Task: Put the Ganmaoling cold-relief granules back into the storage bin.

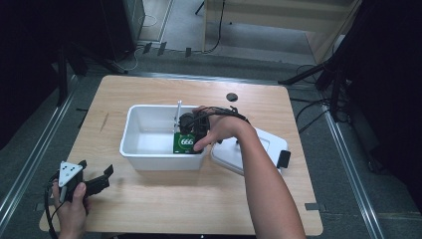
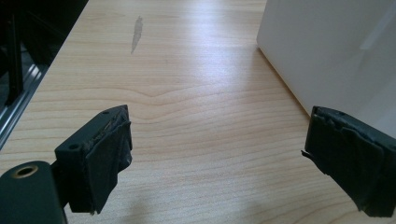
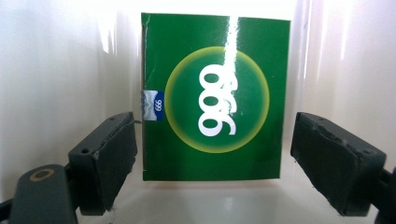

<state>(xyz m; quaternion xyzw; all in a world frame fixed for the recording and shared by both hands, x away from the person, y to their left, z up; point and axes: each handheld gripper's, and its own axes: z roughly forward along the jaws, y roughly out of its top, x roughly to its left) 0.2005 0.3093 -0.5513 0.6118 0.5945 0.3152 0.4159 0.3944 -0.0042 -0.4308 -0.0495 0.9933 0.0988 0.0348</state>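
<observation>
A green box (image 1: 185, 143) with a yellow ring and white digits lies in the near right corner of a white bin (image 1: 130, 130). My right gripper (image 1: 191, 130) reaches down into the bin over it. In the right gripper view the green box (image 3: 215, 98) sits between the two black jaws, and my right gripper (image 3: 215, 140) is open, its pads apart from the box's sides. My left gripper (image 1: 102, 178) rests near the table's front left corner, held in a hand. It is open (image 2: 217, 135) over bare wood, beside the bin's outer wall (image 2: 327, 46).
A white lid (image 1: 249, 152) with a black latch lies on the table right of the bin, under the right forearm. A small black disc (image 1: 231, 96) sits behind the bin. Metal rails run along the table's left and right sides.
</observation>
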